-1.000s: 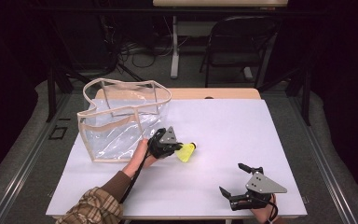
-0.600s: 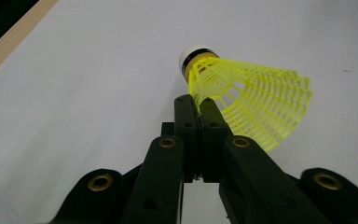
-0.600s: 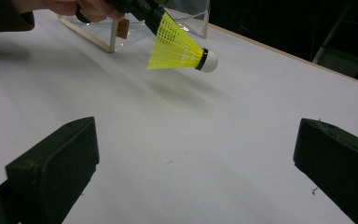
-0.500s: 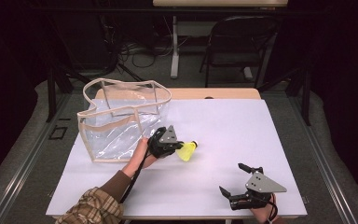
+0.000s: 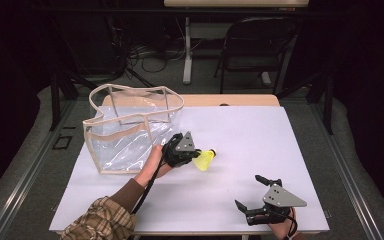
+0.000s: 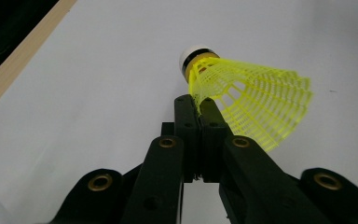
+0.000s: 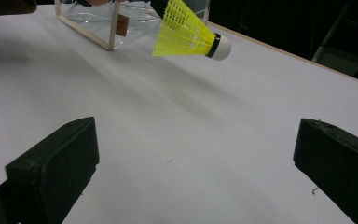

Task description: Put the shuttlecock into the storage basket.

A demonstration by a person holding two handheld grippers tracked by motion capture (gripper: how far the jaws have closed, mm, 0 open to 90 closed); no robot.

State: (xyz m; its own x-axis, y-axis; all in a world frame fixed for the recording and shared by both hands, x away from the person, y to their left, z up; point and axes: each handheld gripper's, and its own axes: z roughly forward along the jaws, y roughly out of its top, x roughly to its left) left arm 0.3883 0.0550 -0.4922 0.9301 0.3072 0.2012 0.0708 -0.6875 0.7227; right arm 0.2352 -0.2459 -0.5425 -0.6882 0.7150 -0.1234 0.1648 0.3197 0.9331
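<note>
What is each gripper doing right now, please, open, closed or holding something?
Left gripper: closed on the skirt edge of the yellow shuttlecock, lifted off the white table.
Right gripper: open, holding nothing, low over the table.

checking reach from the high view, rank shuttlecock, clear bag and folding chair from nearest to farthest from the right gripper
From the right gripper:
1. Yellow shuttlecock, up-left, clamped in the left gripper.
2. Clear bag, farther left on the table.
3. Folding chair, beyond the table's far edge.
</note>
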